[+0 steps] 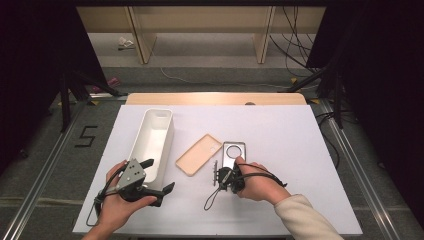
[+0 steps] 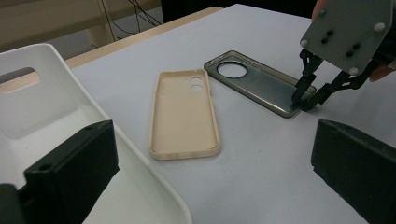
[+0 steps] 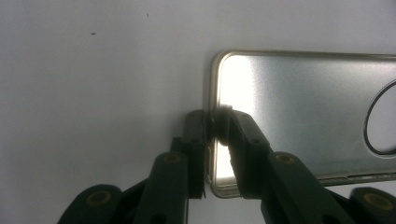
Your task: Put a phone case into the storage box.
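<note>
A grey see-through phone case (image 1: 234, 152) (image 2: 257, 81) (image 3: 303, 107) with a round camera hole lies flat on the white tabletop. My right gripper (image 1: 225, 169) (image 2: 303, 103) (image 3: 215, 122) is shut on the rim of its near short edge, one jaw outside and one inside. A beige phone case (image 1: 199, 154) (image 2: 184, 114) lies open side up just left of it, touched by nothing. My left gripper (image 1: 160, 174) (image 2: 210, 172) is open and holds nothing. It hovers at the near end of a white bin (image 1: 145, 125) (image 2: 46, 107), one jaw over the bin and one over the table.
The white tabletop (image 1: 280, 135) has free room to the right and behind the cases. A wooden strip (image 1: 215, 98) runs along its far edge. Beyond it are floor, cables and wooden furniture legs.
</note>
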The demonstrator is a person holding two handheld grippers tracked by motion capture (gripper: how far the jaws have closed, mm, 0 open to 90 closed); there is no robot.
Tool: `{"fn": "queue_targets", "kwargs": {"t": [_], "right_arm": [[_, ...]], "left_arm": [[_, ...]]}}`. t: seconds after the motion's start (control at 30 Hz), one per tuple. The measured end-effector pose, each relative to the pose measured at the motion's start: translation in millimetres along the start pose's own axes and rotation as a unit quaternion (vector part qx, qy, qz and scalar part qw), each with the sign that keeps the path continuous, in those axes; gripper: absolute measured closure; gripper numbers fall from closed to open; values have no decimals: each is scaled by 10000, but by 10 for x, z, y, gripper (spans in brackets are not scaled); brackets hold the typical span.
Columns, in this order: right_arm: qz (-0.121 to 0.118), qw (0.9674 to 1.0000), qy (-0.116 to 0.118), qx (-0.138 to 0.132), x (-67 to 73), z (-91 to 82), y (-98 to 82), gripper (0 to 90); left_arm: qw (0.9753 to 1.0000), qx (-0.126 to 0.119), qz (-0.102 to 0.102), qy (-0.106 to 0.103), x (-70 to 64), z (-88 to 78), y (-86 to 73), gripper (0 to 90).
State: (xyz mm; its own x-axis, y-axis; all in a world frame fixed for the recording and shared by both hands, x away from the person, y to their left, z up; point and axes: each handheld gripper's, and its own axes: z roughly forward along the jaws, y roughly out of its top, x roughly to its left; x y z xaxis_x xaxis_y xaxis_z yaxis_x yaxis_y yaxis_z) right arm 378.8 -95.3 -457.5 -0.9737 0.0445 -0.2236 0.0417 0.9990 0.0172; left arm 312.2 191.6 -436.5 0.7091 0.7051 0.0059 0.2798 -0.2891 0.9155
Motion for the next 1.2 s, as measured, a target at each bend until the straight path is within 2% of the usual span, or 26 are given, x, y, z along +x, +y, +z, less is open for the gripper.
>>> {"fn": "queue_targets", "kwargs": {"t": [0.13,0.5,1.1,1.13,1.2], "right_arm": [[-62,10000,-2,63,17,0,11,815],[-4,10000,1,31,18,-4,3,868],[95,9999,13,-90,29,-21,-36,886],[103,9998,8,-190,36,-29,-40,886],[99,9998,0,-188,34,-48,-41,886]], "left_arm": [[10000,14,8,2,0,1,-2,3],[10000,8,16,-3,-4,0,-1,4],[10000,-6,12,4,-4,-6,1,7],[10000,-7,8,2,-4,-7,1,8],[10000,-2,9,4,-3,-7,0,8]]}}
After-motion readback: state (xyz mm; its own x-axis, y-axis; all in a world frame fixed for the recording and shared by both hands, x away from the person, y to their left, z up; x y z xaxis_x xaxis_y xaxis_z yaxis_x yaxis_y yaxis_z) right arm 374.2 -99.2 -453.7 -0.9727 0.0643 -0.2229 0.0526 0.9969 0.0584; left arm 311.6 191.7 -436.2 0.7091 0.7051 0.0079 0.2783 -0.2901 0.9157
